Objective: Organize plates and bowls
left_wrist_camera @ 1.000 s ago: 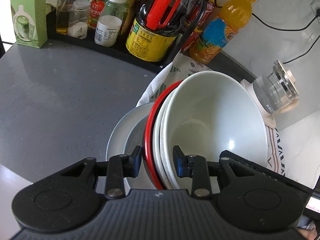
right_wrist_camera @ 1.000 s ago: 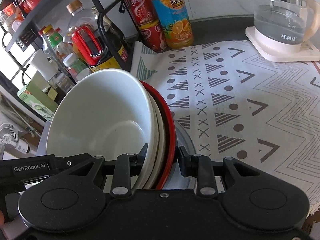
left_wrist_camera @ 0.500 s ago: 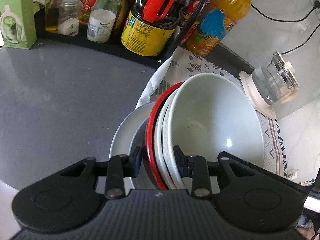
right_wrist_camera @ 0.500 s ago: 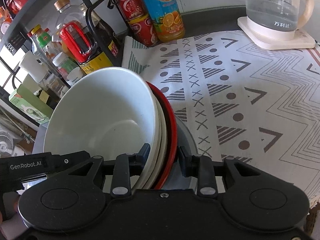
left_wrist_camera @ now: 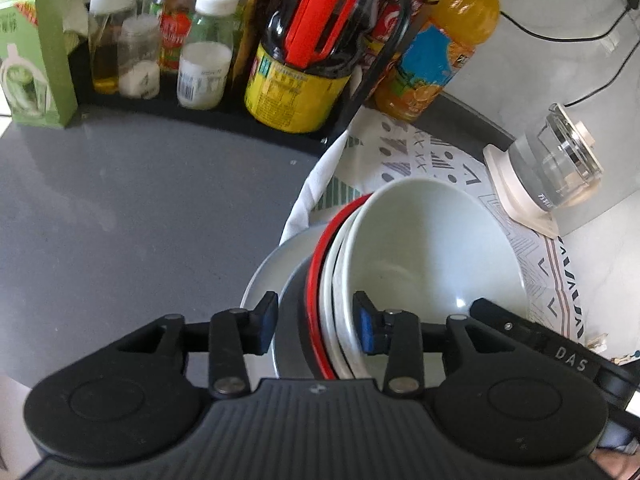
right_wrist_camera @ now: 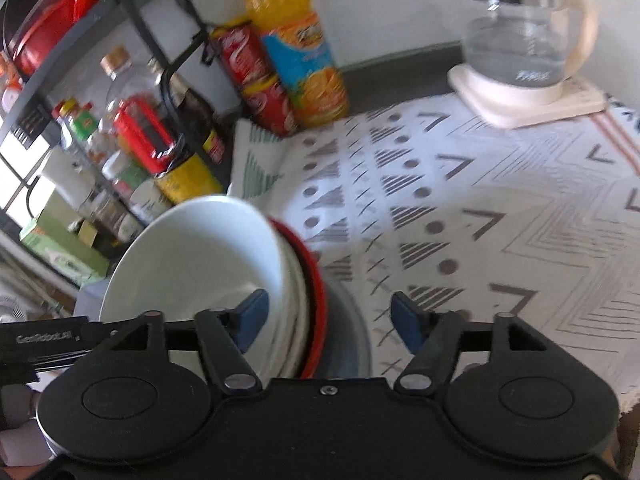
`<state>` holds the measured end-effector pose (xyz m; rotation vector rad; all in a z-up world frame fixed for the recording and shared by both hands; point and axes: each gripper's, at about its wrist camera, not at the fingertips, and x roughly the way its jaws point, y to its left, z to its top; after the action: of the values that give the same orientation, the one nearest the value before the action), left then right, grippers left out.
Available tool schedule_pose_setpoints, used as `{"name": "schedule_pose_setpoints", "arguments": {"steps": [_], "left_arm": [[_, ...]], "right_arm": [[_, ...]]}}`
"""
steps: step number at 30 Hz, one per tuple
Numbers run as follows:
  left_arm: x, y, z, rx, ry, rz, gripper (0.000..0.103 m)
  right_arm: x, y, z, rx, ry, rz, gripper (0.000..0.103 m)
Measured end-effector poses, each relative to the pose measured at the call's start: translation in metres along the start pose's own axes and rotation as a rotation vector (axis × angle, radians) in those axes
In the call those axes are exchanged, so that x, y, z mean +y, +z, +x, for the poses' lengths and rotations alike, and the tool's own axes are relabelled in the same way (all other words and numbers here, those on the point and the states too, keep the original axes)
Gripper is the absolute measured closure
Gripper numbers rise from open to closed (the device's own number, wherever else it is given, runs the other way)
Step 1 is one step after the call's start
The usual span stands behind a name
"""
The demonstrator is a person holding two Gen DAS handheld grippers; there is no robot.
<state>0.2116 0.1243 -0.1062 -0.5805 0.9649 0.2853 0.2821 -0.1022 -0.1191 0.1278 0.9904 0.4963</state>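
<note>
The patterned cloth (right_wrist_camera: 460, 208) spreads ahead and to the right of the right gripper (right_wrist_camera: 324, 312), whose jaws stand wide apart around the rims of the stacked bowls (right_wrist_camera: 208, 256). The stack, white inside a red one on a grey plate (left_wrist_camera: 272, 268), sits directly between both tools. The left gripper (left_wrist_camera: 316, 320) looks parted too, though its right pad may touch the rim
</note>
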Motion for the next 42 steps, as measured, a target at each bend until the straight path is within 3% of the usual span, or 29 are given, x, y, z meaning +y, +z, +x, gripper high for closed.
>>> {"name": "schedule_pose_setpoints", "arguments": {"steps": [2, 4, 11, 15, 16, 20, 27, 42], "left_arm": [[-0.003, 0.002, -0.003, -0.009, -0.001, 0.022, 0.054], [-0.006, 0.003, -0.006, -0.021, 0.005, 0.03, 0.048], [-0.013, 0.003, -0.018, -0.067, 0.04, 0.062, 0.031], [-0.019, -0.005, -0.029, -0.091, 0.032, 0.092, 0.028], [-0.02, -0.008, -0.031, -0.096, 0.025, 0.097, 0.022], [-0.021, -0.016, -0.047, -0.139, 0.038, 0.147, 0.014], [-0.023, -0.03, -0.074, -0.183, 0.011, 0.202, 0.013], [-0.035, -0.087, -0.125, -0.186, -0.071, 0.328, 0.013]], "right_arm": [[-0.004, -0.001, -0.008, -0.037, -0.029, 0.008, 0.019], [-0.009, -0.003, -0.017, -0.067, -0.053, 0.013, 0.015], [-0.023, -0.014, -0.048, -0.161, -0.108, 0.038, 0.006], [-0.026, -0.024, -0.069, -0.248, -0.156, 0.049, 0.005], [-0.028, -0.027, -0.074, -0.27, -0.165, 0.059, 0.005], [-0.027, -0.036, -0.091, -0.315, -0.181, 0.051, 0.005], [-0.022, -0.056, -0.12, -0.372, -0.229, 0.04, 0.004], [-0.013, -0.118, -0.197, -0.388, -0.281, 0.056, 0.001]]}}
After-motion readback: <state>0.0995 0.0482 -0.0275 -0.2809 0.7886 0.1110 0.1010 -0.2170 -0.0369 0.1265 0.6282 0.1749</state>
